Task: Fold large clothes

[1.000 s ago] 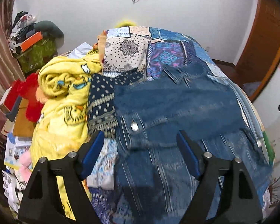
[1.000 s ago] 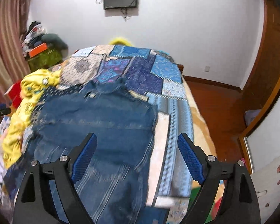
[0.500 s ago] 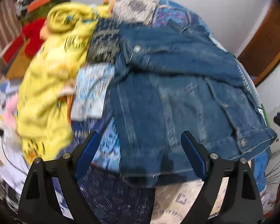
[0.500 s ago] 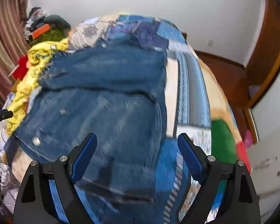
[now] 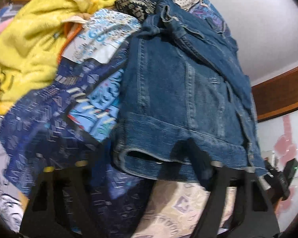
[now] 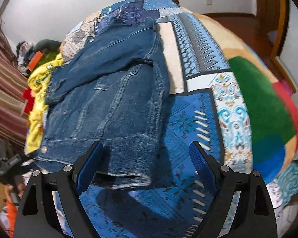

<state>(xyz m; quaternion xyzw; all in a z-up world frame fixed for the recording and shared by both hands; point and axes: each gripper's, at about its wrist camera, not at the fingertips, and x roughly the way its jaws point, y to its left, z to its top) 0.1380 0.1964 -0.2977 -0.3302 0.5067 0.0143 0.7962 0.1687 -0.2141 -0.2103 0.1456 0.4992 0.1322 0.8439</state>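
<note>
A blue denim jacket [image 5: 184, 91] lies on the patchwork bedspread [image 5: 55, 123], one sleeve folded across its upper part. Its hem hangs at the bed's near edge. My left gripper [image 5: 137, 168] is open, low at the hem's left corner; the view is blurred and its fingertips are dark. The jacket also shows in the right wrist view [image 6: 109, 99]. My right gripper [image 6: 147, 164] is open, its jaws straddling the hem's right corner, the left finger [image 6: 89, 166] over the denim. Neither gripper holds cloth.
A yellow fleece blanket [image 5: 29, 39] is heaped on the bed left of the jacket. The bedspread [image 6: 218, 119] extends bare to the jacket's right. Striped curtains [image 6: 4, 103] and clutter stand at the left. A wooden door frame [image 5: 280, 91] lies at the right.
Both grippers have dropped and pulled back toward the bed's near edge, down to the jacket's hem. The jacket itself has not moved. Both stay open.
</note>
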